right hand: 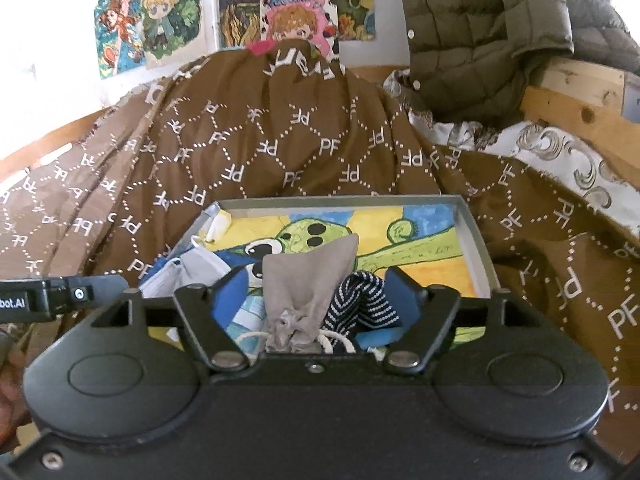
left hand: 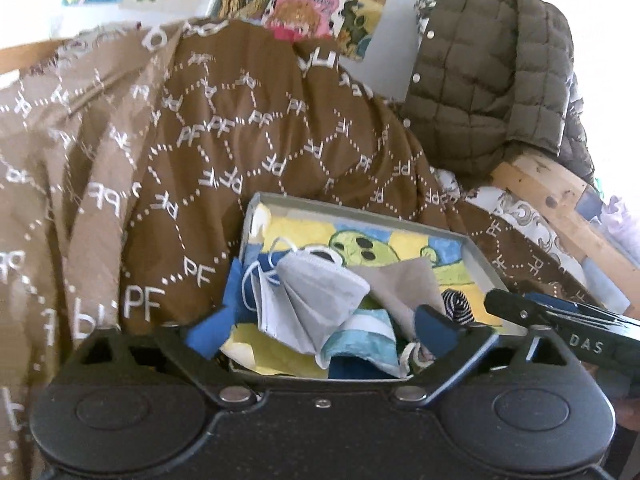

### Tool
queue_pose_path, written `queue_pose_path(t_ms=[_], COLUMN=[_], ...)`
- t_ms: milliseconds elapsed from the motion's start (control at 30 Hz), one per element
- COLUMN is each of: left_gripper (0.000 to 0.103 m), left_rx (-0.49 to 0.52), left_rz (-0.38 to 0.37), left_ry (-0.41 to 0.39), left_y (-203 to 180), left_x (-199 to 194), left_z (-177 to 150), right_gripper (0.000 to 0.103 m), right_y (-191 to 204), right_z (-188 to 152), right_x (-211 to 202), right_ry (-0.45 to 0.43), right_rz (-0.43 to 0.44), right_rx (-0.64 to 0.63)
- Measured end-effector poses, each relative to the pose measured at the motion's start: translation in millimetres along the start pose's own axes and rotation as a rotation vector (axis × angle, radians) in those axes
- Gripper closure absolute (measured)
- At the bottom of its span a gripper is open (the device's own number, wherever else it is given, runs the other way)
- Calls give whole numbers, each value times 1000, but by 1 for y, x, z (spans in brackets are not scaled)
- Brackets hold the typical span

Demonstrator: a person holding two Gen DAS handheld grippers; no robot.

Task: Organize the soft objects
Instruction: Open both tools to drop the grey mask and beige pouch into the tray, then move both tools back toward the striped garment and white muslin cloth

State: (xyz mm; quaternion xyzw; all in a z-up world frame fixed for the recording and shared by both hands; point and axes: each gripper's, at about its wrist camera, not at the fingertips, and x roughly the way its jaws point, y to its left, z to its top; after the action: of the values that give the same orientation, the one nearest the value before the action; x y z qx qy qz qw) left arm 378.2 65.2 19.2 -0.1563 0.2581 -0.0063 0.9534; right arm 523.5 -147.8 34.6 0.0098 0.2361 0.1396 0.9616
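— Nearest the lens sits the right tool (right hand: 316, 292), its blue-padded fingers spread wide on either side of a grey drawstring pouch (right hand: 306, 280) and a navy-striped sock (right hand: 362, 300). Neither pad presses either item, so it grips nothing.

— And the left tool (left hand: 320, 332)?

— Also spread apart. A pleated white face mask (left hand: 316, 292) lies between its fingers, ear loops trailing off to the left; again I see no pinch on it.

— Where is all this sitting?

— Inside a shallow grey tray (right hand: 476, 240) lined with a yellow, blue and green cartoon drawing. The soft items are bunched at the near end, which I judge is simply where they were dropped for sorting. The tray rests on a brown blanket (right hand: 280, 152) printed with PF letters, spread over a bed.

— Any room to work?

— The far half of the tray is bare lining, so things could be laid out there. Its low upright walls are the edges to watch: a tool coming in flat could catch the near rim. The two tools crowd each other too; the left one's tip shows at the left edge of the right wrist view.

— Beyond the tray?

— An olive quilted jacket (left hand: 488, 76) hangs over the wooden bed frame (left hand: 536, 184) to the right, and posters (right hand: 172, 20) cover the wall behind.
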Motion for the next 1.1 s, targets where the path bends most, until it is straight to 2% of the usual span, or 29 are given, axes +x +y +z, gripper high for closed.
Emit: queue_pose_path(t_ms=[167,300,367,700,1100], left_gripper=[1,1,1,1,1], left_rx=[15,17,18,28,117], left_rz=[20,40,49,49,2], left_ry=[-40,-67,-75,-110,-162], left_y=[-7,-13,-16,-37,-68], left_x=[-22,-41,-49,-88,-137], left_z=[0,-2,-5,-26,-63], right_gripper=[17,3,1,1,1], right_y=[1,1,2,2,3], right_z=[5,5,3,-17,-61], right_x=[-32,-65,-81,-170,-270], right_ry=[-28,-49,-60,-100,-151], right_rz=[7,12,16,26,-21], right_rx=[0,9,6,0,-5])
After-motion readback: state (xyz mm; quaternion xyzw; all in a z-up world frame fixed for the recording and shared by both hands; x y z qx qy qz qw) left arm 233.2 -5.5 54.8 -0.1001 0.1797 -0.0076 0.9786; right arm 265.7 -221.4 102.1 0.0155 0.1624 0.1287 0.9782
